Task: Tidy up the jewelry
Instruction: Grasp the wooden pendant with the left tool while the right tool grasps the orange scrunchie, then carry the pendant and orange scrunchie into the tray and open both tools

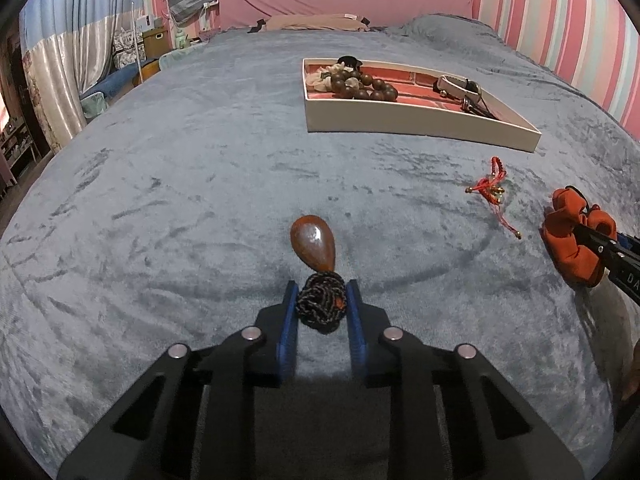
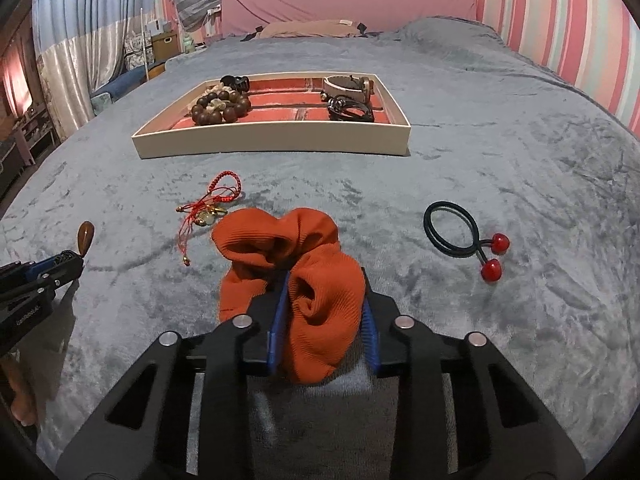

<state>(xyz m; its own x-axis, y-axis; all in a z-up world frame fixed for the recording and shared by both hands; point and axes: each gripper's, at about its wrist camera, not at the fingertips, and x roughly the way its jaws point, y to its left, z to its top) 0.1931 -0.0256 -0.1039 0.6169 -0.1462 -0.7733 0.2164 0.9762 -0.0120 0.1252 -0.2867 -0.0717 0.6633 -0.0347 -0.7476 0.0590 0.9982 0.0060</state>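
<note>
Both grippers I tilt downward: left gripper (image 1: 321,300) pinches the coiled cord (image 1: 320,303) behind its pendant (image 1: 313,247); right gripper (image 2: 325,300) squeezes the orange scrunchie (image 2: 296,284).

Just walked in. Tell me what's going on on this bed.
A person is tidying jewelry on the bed, a gripper in each hand. The left gripper is shut on the black cord of a brown teardrop pendant. The right gripper is shut on an orange scrunchie. Both things still lie on the grey blanket. The tray beyond already holds a bead bracelet; a red string bracelet and a black hair tie wait outside it.
</note>
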